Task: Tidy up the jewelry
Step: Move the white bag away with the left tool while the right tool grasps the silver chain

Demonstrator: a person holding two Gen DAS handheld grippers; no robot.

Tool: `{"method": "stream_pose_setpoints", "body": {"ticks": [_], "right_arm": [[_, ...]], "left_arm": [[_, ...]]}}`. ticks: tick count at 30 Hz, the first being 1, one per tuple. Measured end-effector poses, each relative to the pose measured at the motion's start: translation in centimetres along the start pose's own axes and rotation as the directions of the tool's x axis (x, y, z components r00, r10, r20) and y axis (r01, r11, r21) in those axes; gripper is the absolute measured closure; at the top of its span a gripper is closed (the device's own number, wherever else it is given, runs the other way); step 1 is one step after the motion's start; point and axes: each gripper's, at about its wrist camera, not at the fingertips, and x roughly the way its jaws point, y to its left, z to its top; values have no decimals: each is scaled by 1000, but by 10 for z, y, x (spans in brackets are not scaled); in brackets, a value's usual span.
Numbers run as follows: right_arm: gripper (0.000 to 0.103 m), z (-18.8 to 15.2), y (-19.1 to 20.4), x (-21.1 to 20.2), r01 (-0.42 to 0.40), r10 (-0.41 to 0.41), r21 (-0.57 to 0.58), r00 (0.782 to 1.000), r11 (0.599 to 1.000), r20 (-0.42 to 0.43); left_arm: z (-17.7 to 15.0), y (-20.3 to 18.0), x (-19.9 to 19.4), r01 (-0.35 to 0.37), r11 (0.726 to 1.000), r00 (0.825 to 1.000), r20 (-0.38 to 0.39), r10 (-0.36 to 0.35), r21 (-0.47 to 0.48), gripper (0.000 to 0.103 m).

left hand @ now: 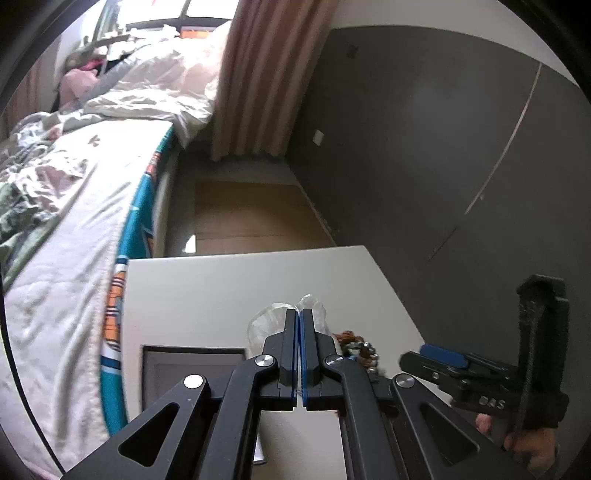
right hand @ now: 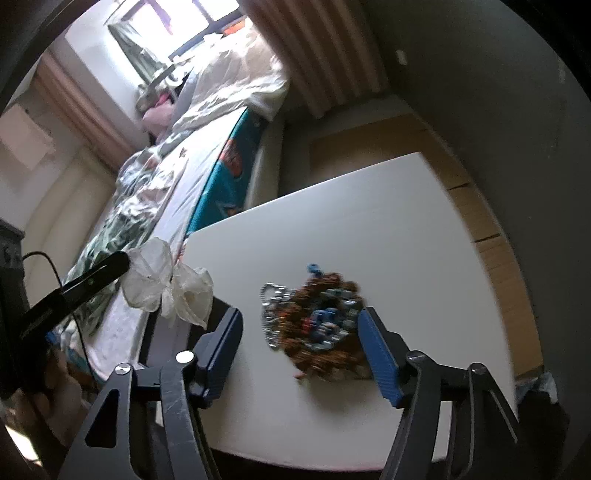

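Left gripper (left hand: 299,317) clamps sheer pouch (right hand: 166,284), seemingly lifted.

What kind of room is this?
Most likely a bedroom: an unmade bed with rumpled covers, long curtains by a window, and a small white table beside the bed.

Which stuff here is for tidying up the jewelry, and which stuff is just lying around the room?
For the job:
- pile of bead and chain jewelry on the white table
- sheer white bag, pinched in the left hand-held gripper
- grey tray
- right hand-held gripper, jaws apart around the pile

Just lying about:
- bed with rumpled covers
- striped curtain
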Motion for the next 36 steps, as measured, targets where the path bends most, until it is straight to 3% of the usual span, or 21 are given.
{"method": "stream_pose_setpoints", "body": {"ticks": [7,11,20,26,28,30,36], "right_arm": [[46,14,26,47,-53,50,-16,991,998,-123],[49,17,32,72,-39,37,-9,982,999,-183],[61,15,45,122,90,-111,-90,956,992,-271],[69,10,56,145,190,-248,-218,928,957,-280],[78,10,60,147,207,-278,-268,923,941,-266],[88,12,59,145,197,-267,-261,926,945,-268],[88,18,55,106,126,-162,-187,968,974,-192]], "left_arm": [[-6,30,-19,-36,998,999,21,38,-54,103],[-12,47,-29,-62,994,998,25,65,-90,103],[-30,80,-47,-111,981,993,20,116,-158,103],[-37,93,-53,-123,974,992,11,128,-189,103],[-38,94,-55,-122,974,992,12,126,-191,103],[-37,94,-56,-116,974,992,15,121,-193,103],[-31,84,-52,-89,982,996,14,93,-168,103]]}}
